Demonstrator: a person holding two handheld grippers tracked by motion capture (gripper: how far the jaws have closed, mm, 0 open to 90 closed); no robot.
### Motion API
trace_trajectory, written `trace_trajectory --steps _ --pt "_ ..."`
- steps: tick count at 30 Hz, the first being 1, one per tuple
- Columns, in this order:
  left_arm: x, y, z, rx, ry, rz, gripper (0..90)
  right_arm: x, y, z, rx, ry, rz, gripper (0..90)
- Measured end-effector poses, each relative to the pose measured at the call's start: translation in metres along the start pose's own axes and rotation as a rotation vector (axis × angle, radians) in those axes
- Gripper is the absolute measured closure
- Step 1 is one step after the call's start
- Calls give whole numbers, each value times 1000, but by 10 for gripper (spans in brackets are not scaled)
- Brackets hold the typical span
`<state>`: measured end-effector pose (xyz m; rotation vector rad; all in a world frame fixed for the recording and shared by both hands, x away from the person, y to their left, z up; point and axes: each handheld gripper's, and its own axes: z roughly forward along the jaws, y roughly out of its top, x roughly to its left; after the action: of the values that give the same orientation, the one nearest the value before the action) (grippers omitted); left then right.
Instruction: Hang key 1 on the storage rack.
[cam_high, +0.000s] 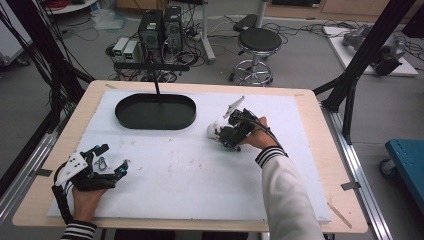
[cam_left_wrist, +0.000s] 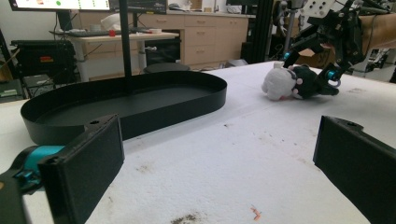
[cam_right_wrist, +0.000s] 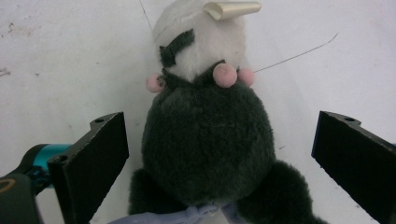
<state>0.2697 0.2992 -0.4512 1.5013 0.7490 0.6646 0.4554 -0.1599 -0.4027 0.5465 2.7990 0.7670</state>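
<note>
A small plush toy (cam_right_wrist: 208, 130) with a black body and a white head lies on the white mat (cam_high: 190, 170); it also shows as a small shape (cam_high: 214, 131) right of centre and farther off as the toy (cam_left_wrist: 287, 83). My right gripper (cam_high: 226, 139) is lowered over it, open, one jaw on each side of the body without pressing it. My left gripper (cam_high: 111, 159) rests near the front left of the mat, open and holding nothing. A black oval tray (cam_high: 155, 111) sits empty at the back left, and it is seen as the tray (cam_left_wrist: 126, 105) ahead of the left jaws.
The mat covers a wooden table (cam_high: 320, 150). A thin black pole (cam_high: 156, 82) rises just behind the tray. Beyond the table stand a stool (cam_high: 257, 47), computer towers (cam_high: 160, 30) and black frame struts (cam_high: 365, 50).
</note>
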Motion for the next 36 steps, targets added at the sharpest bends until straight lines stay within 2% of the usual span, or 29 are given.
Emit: trace_trajectory --steps 2,7,9,10,13,18,23,31,36 --pt "0 0 0 0 0 1 23 0 0 1 11 -4 -4 58" --pt "0 0 0 0 0 1 23 1 -1 6 34 11 -18 65" --pt "0 0 0 0 0 1 23 2 -1 7 41 28 -21 176" --pt "0 0 0 0 -1 0 23 2 -1 7 41 28 -21 176" --pt "0 0 0 0 0 0 23 1 0 7 45 34 -27 296" --pt "0 0 0 0 0 0 23 2 1 5 50 21 -49 381" --pt "0 0 0 0 0 0 23 2 1 5 52 23 -45 397" --pt "-1 0 0 1 5 4 23 4 2 3 51 10 -68 422" --pt "-1 0 0 2 7 6 23 4 2 0 48 1 -60 422"
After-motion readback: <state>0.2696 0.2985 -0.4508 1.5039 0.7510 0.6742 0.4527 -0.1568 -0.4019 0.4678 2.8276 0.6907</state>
